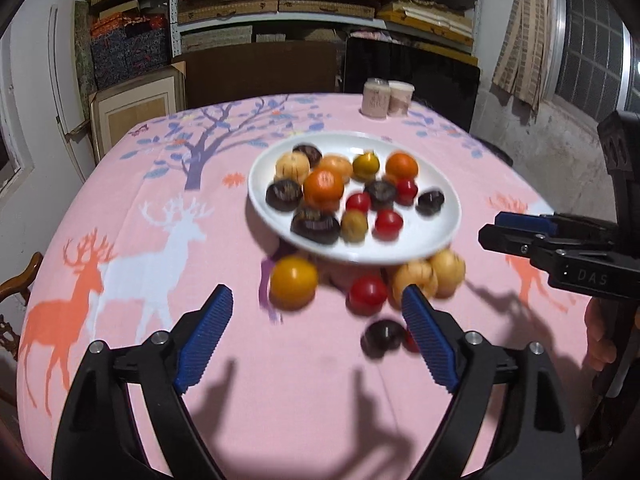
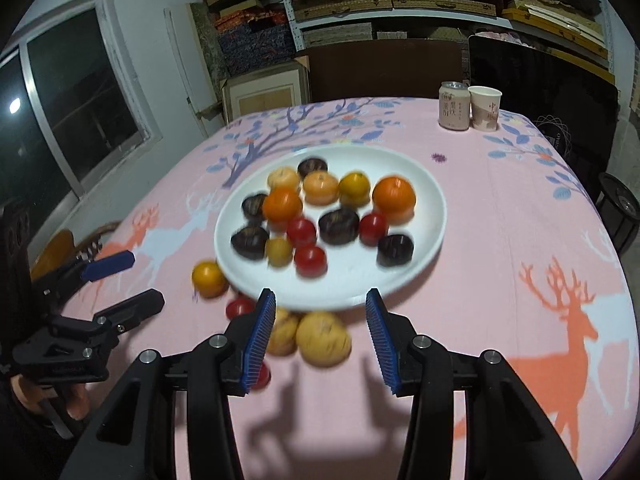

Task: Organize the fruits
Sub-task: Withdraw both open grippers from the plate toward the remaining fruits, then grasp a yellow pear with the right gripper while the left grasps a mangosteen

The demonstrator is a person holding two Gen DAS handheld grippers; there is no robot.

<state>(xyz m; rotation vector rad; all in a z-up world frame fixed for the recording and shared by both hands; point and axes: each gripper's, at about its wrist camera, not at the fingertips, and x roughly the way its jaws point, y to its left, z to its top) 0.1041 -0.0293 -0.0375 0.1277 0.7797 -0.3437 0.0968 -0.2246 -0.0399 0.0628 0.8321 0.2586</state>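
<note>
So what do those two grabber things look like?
Both are black plastic. The left gripper and the right gripper each have two long fingers with ridged blue pads on the inner faces. Round silver bolts sit at the joints. Seen from the left camera, the right one has pale lettering on its side.

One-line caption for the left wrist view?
Open left gripper nears loose fruit beside a white plate of fruit on a pink tablecloth.
</note>
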